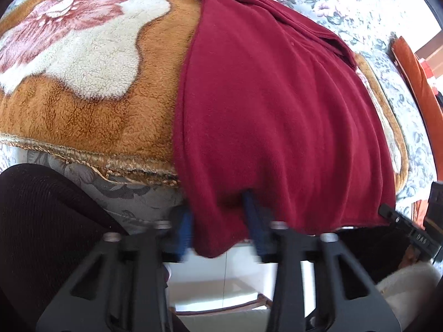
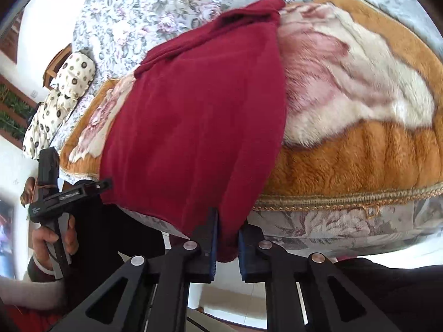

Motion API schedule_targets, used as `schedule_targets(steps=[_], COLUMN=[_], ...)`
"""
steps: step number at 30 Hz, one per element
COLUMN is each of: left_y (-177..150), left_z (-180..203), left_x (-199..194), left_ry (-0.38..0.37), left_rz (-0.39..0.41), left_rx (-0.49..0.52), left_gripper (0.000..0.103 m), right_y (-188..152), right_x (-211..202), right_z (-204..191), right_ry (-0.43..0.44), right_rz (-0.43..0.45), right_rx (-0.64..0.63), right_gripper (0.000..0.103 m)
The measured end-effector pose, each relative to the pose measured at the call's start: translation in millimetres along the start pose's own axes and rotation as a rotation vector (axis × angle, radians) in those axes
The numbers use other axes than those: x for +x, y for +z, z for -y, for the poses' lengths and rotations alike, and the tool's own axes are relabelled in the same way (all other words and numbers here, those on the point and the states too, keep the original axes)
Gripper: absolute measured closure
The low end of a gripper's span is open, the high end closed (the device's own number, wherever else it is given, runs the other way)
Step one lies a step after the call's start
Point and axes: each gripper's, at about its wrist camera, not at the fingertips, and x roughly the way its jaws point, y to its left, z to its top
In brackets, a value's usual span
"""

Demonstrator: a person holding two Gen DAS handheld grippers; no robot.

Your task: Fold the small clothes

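Both grippers are on the garment (image 1: 277, 116) right now, one at each near corner. It is a dark red piece, spread flat on the blanket (image 1: 91, 105), a tan fleece one with a big pink and cream flower. Its near hem hangs off the blanket's braided front edge and down over the mattress (image 2: 332, 227) side.

Left gripper (image 1: 221, 229): blue-padded fingers (image 1: 253, 215) pinched onto the hem's left corner, cloth bunched between them and drooping below the pads. Closed on fabric, clearly.

Right gripper (image 2: 227, 238): same story at the hem's other corner. The fingers (image 2: 206, 229) squeeze a narrow fold of red cloth, with a small tail hanging out beneath.

From the right wrist view the left gripper shows at the far end of the hem, tip right against the cloth's corner, with a hand (image 2: 52, 238) wrapped round its handle. From the left wrist view the right gripper's black tip touches the hem's opposite end.

The garment's far end lies rumpled and doubled over, up near the blanket's back edge. Beyond the blanket runs a floral sheet (image 2: 138, 5), and a spotted cushion (image 2: 63, 94) sits on it, well apart from the garment. An orange cushion (image 1: 415, 83) lies past the blanket on the other side.
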Motion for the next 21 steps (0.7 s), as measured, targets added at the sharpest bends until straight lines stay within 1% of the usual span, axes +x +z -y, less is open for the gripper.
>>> schedule_targets(steps=[1, 3, 4, 7, 9, 11, 13, 15, 18, 19, 20, 21], left_y=[-1, -1, 0, 12, 24, 42, 62, 84, 129, 149, 163, 182], left_z=[1, -1, -2, -5, -5, -4, -3, -3, 3, 4, 5, 5], left_x=[-4, -15, -21, -45, -55, -63, -70, -79, -85, -86, -83, -80], left_ry=[0.000, -0.020, -0.042, -0.115, -0.138, -0.149, -0.161, -0.173, -0.165, -0.172, -0.177, -0.179], left_rz=[0.003, 0.018, 0.026, 0.061, 0.086, 0.113, 0.138, 0.169, 0.229, 0.246, 0.256, 0.263], left_rx=[0.005, 0.002, -0.002, -0.020, -0.020, -0.014, -0.020, -0.016, -0.014, -0.022, -0.026, -0.034], left_gripper=[0.090, 0.092, 0.093, 0.094, 0.094, 0.094, 0.094, 0.094, 0.094, 0.094, 0.094, 0.094], right_y=[3, 9, 16, 36, 58, 77, 99, 128, 168, 184, 199, 216], right_x=[-4, -12, -19, -38, -50, -57, -61, -62, -59, -54, -51, -44], right_z=[-3, -5, -8, -15, -20, -24, -29, -28, -25, -24, -18, -17], right_ry=[0.015, 0.071, 0.115, 0.185, 0.229, 0.253, 0.242, 0.239, 0.215, 0.211, 0.207, 0.184], right_rz=[0.007, 0.029, 0.051, 0.115, 0.170, 0.221, 0.277, 0.320, 0.364, 0.374, 0.385, 0.395], right_rx=[-0.008, -0.009, -0.010, -0.035, -0.054, -0.062, -0.068, -0.063, -0.061, -0.053, -0.045, -0.037], right_gripper=[0.093, 0.093, 0.093, 0.094, 0.094, 0.094, 0.094, 0.094, 0.094, 0.094, 0.094, 0.094])
